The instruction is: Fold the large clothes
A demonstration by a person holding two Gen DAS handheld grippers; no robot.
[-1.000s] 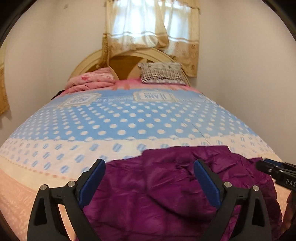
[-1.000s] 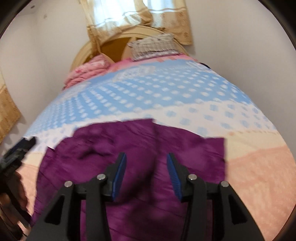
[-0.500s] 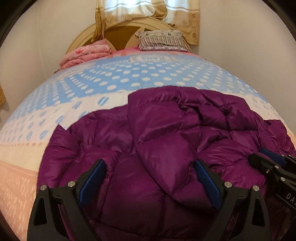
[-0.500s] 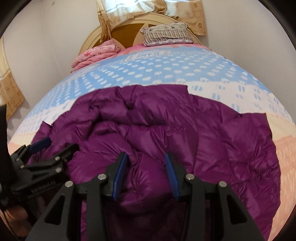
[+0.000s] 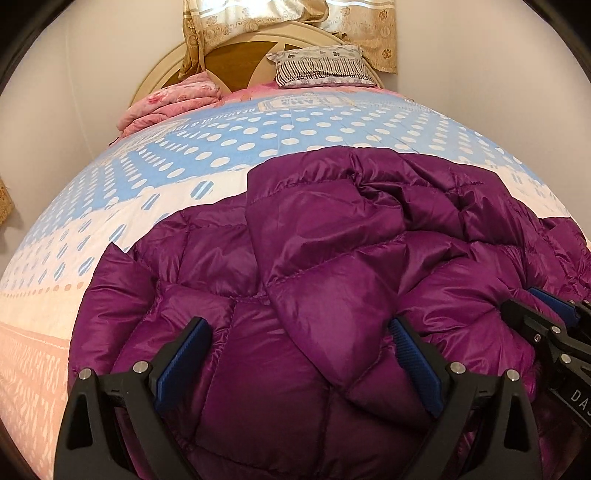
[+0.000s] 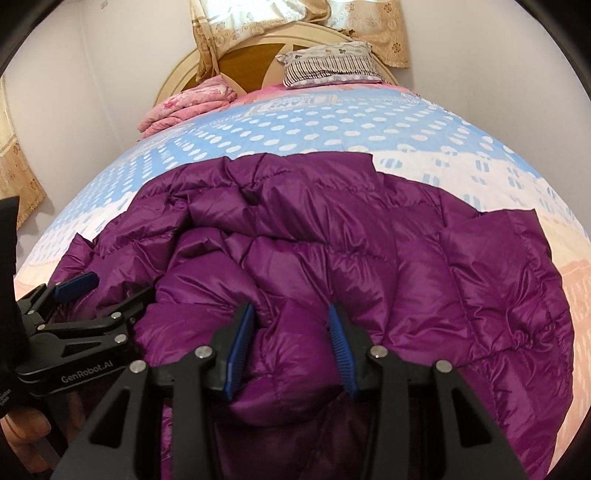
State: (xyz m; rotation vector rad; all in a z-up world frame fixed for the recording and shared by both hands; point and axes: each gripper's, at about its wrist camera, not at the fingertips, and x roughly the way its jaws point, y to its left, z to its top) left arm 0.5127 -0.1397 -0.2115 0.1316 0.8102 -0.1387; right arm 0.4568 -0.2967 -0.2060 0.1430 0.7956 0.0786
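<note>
A puffy purple quilted jacket [image 5: 314, 258] lies crumpled across the near end of the bed [image 5: 258, 140]. My left gripper [image 5: 299, 332] is open at full width, low over the jacket, with a broad padded section bulging between its blue pads. In the right wrist view the jacket [image 6: 351, 251] spreads out to the right. My right gripper [image 6: 291, 332] is shut on a thick puff of its near edge, both pads pressing into the fabric. The left gripper [image 6: 99, 291] shows at the left of that view. The right gripper [image 5: 535, 310] shows at the right edge of the left wrist view.
The bedspread is blue with white dots, then cream and peach bands. A folded pink blanket [image 5: 173, 99] and a striped pillow [image 5: 321, 66] sit by the round headboard [image 6: 258, 48]. Curtains [image 5: 258, 18] hang behind. A person's hand [image 6: 22, 435] holds the left gripper.
Both grippers have come down toward the bed and tipped downward, so the jacket now fills the lower half of each view. Over the last half second almost nothing moved.
</note>
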